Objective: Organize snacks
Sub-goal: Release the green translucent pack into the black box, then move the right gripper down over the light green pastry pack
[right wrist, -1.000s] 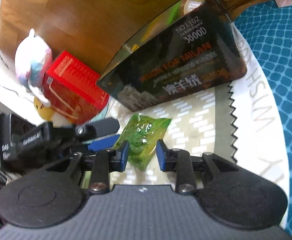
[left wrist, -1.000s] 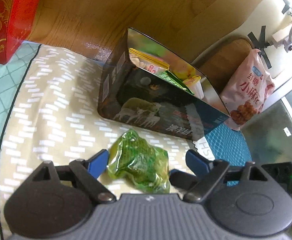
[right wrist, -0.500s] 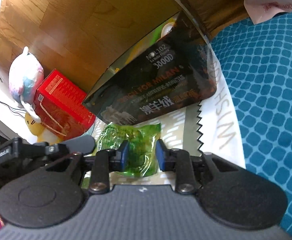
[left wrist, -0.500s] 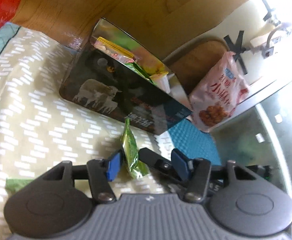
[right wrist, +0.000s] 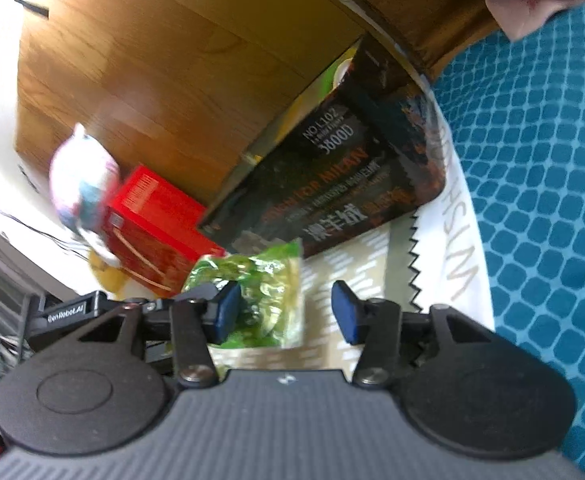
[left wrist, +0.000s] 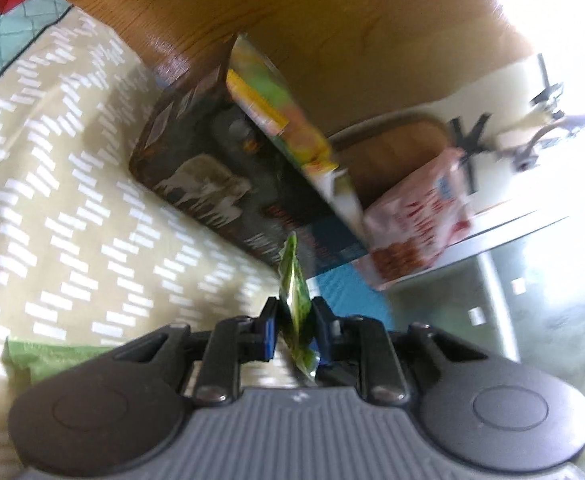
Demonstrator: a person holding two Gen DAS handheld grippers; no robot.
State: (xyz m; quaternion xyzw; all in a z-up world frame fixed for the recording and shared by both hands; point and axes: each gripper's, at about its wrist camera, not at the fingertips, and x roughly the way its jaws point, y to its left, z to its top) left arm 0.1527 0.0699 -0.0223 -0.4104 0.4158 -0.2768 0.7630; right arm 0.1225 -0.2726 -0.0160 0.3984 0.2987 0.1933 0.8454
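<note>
In the left wrist view a green snack packet (left wrist: 292,280) stands edge-on, and my left gripper (left wrist: 294,318) is shut on it. Just beyond it is the open dark box (left wrist: 212,184) with the sheep picture, with several snack packs (left wrist: 276,120) inside. In the right wrist view the same green packet (right wrist: 264,292) sits between the fingers of my right gripper (right wrist: 286,312), whose jaws are opening. The right pad (right wrist: 344,312) is clear of it. The left gripper (right wrist: 196,296) reaches in from the left to the packet. A second green packet (left wrist: 48,356) lies on the beige cover.
A pink snack bag (left wrist: 416,232) leans behind the box on the right. A red gift box (right wrist: 160,232) and a plush toy (right wrist: 80,184) stand at the left by the wooden board (right wrist: 172,60). A blue patterned quilt (right wrist: 532,220) covers the right side.
My left gripper has shut on the green packet and turned it edge-on. My right gripper, which was shut on that packet, has spread its jaws off it.
</note>
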